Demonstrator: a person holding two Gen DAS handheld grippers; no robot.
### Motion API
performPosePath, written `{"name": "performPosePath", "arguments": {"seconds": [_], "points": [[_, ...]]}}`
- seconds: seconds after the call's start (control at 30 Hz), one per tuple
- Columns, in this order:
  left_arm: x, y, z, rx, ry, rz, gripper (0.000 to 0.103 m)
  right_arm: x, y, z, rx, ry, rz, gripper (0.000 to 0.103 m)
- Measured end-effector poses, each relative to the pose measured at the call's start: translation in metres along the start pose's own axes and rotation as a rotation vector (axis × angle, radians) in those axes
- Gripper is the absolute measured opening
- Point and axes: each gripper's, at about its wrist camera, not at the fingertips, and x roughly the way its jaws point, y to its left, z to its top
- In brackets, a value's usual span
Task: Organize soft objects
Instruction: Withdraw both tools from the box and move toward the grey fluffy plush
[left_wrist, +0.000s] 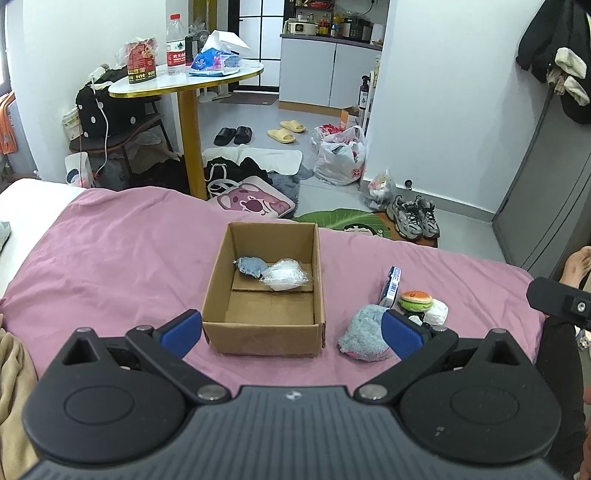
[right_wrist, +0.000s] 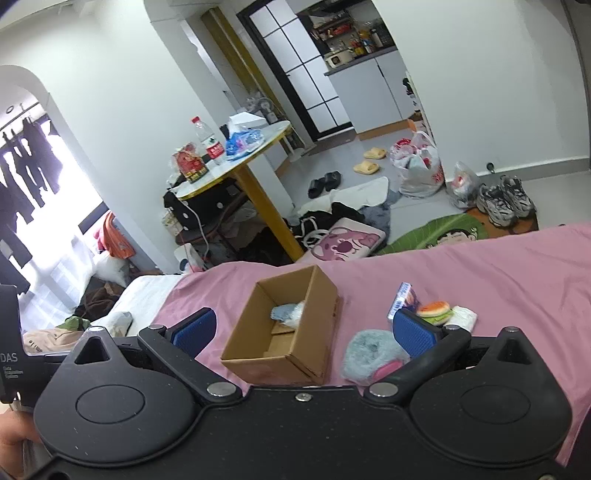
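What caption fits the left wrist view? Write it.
Open left gripper faces a cardboard box holding two soft items; more wait on the pink bedspread.

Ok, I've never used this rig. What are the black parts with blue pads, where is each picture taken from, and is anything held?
No robot arm here: a person holds a two-finger claw in each hand. Each picture comes from a fisheye camera on one claw, looking forward along its blue-padded fingers. The left claw and the right claw are both open and hold nothing. Below them is a bed with a pink sheet. On it stands an open cardboard box with a small blue-grey soft item and a clear plastic bundle inside. To the right of the box lie a fluffy light-blue item, a burger-shaped plush, a white packet and a small blue pack.
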Motion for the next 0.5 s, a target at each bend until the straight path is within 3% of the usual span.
{"name": "performPosePath", "arguments": {"seconds": [0.5], "points": [[0.030,-0.029,-0.010,0.028,0.047,-0.024,0.102,0.009,-0.030,-0.010,0.045,0.050,-0.051,0.103]]}}
